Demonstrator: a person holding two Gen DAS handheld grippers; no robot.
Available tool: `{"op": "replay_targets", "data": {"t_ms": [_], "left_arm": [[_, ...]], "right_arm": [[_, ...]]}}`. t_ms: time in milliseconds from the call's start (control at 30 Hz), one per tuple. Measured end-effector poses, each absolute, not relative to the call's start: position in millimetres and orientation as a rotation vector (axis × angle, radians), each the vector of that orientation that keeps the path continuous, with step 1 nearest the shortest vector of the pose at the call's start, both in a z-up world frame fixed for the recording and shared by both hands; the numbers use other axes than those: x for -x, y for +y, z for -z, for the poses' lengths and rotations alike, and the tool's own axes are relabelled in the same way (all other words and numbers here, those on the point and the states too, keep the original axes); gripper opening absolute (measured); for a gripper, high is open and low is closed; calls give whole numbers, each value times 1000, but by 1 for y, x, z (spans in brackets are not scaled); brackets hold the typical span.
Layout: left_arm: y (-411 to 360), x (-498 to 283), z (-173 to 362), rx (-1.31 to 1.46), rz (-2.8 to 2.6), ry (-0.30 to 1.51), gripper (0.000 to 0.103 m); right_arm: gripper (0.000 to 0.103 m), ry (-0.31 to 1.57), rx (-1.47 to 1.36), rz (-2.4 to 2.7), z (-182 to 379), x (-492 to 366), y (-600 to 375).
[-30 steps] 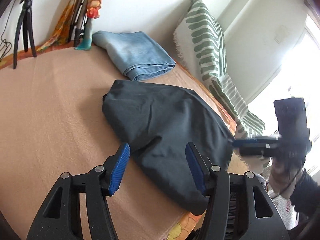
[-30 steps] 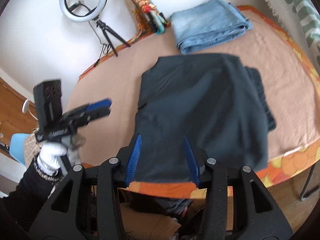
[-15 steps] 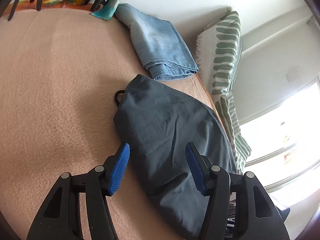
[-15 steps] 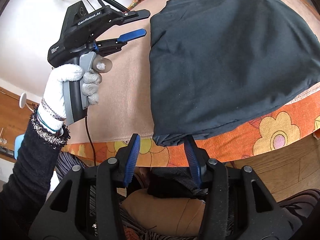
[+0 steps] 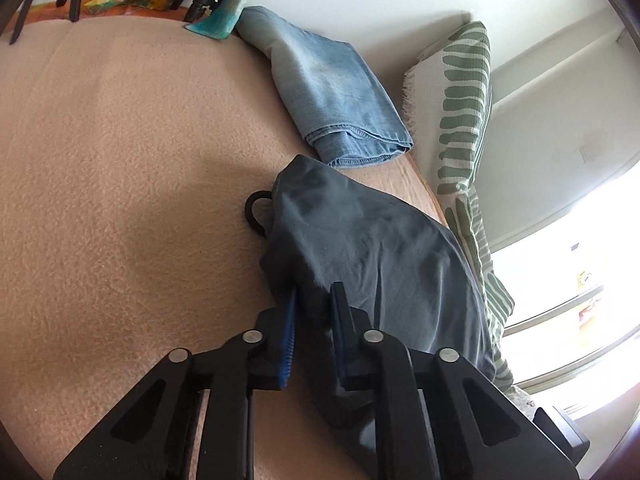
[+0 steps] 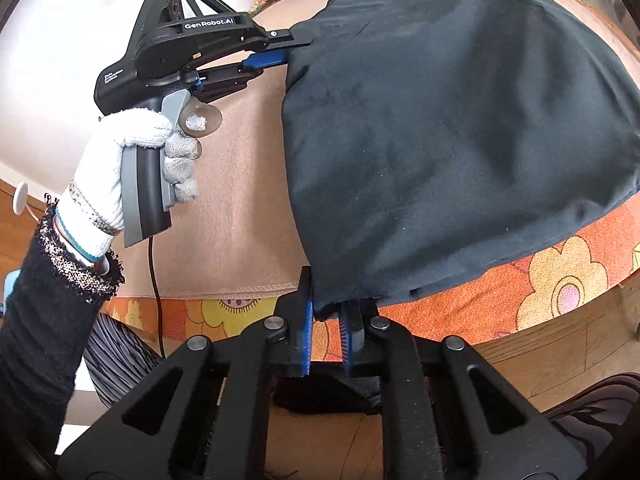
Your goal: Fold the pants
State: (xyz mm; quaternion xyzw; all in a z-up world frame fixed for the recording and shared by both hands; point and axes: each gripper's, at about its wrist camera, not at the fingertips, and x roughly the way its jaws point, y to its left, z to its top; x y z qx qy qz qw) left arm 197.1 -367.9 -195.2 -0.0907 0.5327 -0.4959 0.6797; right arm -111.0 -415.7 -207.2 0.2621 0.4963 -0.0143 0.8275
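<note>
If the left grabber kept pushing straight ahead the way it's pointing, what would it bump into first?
The left gripper is closing, with the edge of the dark pants already between its jaws, so more of those pants comes first. Farther along that line lie the folded blue jeans, though depth is hard to judge.

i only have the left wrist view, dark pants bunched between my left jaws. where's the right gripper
Observer: The right gripper is at the near corner of the dark pants, where they overhang the flowered table edge; its jaws are closing with cloth between them.
Operator: how does the left grip look from outside
Observer: The left gripper meets the pants' far left edge, fingertips hidden in the fabric.
Operator: whose hand is on it
Observer: A white knit glove with a black sleeve.
</note>
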Motion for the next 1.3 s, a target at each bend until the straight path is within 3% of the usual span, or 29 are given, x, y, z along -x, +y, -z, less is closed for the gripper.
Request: {"op": "replay_targets", "data": {"t_ms": [500,667,833,900,1000,1067,1133,1167,1233,1300], "left_arm": [[-385,-205,195,80,1050,1094,6],[-375,-205,186,60,1028,1066,8],[-355,-209,168,74,990,1046,24],[-347,-206,159,84,995,1027,40],[-337,-194,147,72,1014,980,54],[-333,-185,141,74,1042,978,54],[-331,-175,137,82,1059,994,54],[-331,-169,136,87,1062,1009,54],[-330,-158,135,105,1081,1034,54],[-328,-147,136,108,1078,1053,54]], "right_arm": [[7,1107,-588,-79,219,116,-422],[14,1109,-571,-111,208,120,-421],[17,1109,-601,-142,194,131,-431],[18,1095,-598,-156,185,138,-437],[34,1045,-556,-145,165,147,-445],[53,989,-538,-132,150,151,-452],[62,936,-514,-112,133,154,-464],[72,913,-499,-98,124,154,-472],[84,864,-466,-61,110,153,-488],[88,833,-450,-28,101,149,-504]]}}
